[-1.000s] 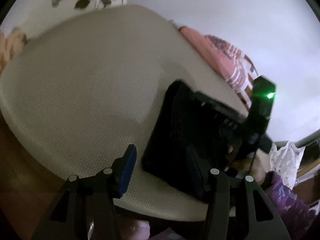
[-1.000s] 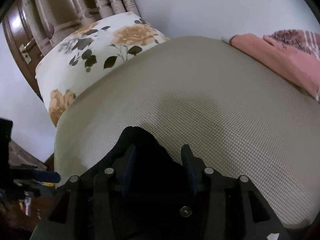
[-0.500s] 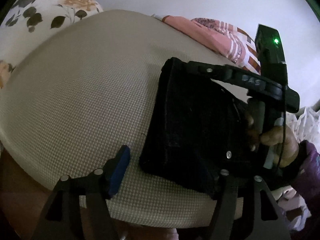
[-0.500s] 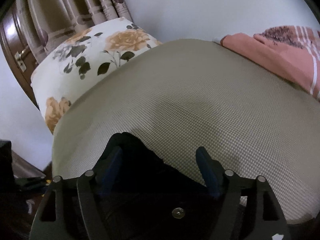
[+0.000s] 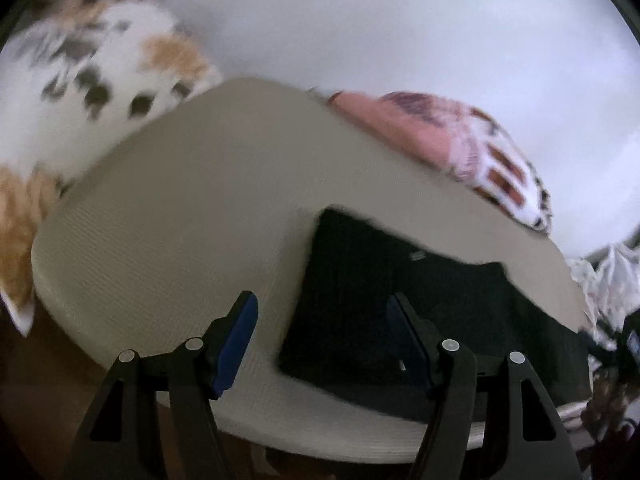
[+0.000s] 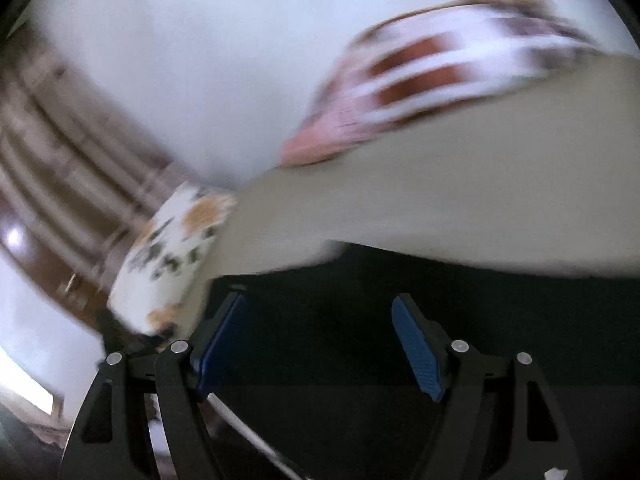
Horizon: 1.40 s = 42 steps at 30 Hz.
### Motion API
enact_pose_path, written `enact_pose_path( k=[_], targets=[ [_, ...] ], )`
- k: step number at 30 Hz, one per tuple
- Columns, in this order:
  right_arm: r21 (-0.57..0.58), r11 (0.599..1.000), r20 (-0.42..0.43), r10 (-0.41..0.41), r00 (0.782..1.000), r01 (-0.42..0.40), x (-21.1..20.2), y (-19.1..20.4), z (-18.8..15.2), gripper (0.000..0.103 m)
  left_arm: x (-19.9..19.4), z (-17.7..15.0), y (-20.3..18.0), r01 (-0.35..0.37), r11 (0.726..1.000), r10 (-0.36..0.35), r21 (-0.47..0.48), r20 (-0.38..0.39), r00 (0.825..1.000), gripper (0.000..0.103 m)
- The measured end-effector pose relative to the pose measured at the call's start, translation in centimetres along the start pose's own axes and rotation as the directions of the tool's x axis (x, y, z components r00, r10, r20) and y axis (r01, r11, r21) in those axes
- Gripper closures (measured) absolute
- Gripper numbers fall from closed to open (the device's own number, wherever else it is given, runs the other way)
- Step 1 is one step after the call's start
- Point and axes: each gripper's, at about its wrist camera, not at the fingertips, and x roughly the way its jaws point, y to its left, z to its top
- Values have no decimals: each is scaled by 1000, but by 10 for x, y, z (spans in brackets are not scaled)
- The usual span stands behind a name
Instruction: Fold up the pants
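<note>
The black pants lie folded into a flat rectangle on the beige textured mattress, toward its near right side. My left gripper hovers open over the pants' left edge. One blue pad is over the beige surface and the other over the black cloth, and nothing is pinched. In the right wrist view, which is badly blurred, the pants fill the lower half. My right gripper stands open above them, with its pads off the cloth.
A floral pillow lies at the mattress's far left and a pink striped cloth at the far right, both against a white wall. White patterned fabric hangs past the right edge. A wooden headboard is beyond the pillow.
Both grippers' jaws have widened and come off the black cloth. The right gripper and the hand holding it have left the left wrist view. Both cameras have swung and pulled back from the pants.
</note>
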Motion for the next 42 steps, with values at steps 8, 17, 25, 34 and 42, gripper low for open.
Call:
enact_pose_path(
  k=[8, 17, 25, 34, 42],
  targets=[
    [392, 889, 208, -335, 919, 235, -203, -150, -92, 28, 35, -14, -110, 62, 948, -42, 311, -71, 997, 30],
    [565, 818, 334, -345, 877, 107, -262, -218, -139, 28, 65, -38, -108, 113, 948, -79, 298, -125, 989, 30],
    [653, 756, 434, -328, 839, -42, -265, -251, -140, 30, 57, -37, -109, 127, 956, -106, 263, -95, 990, 30],
    [607, 795, 383, -301, 873, 8, -231, -231, -126, 31, 58, -41, -117, 165, 954, -135, 252, -132, 982, 30],
    [662, 745, 305, -367, 879, 81, -217, -245, -124, 88, 59, -42, -119, 181, 955, -150, 237, -144, 978, 30]
  ],
)
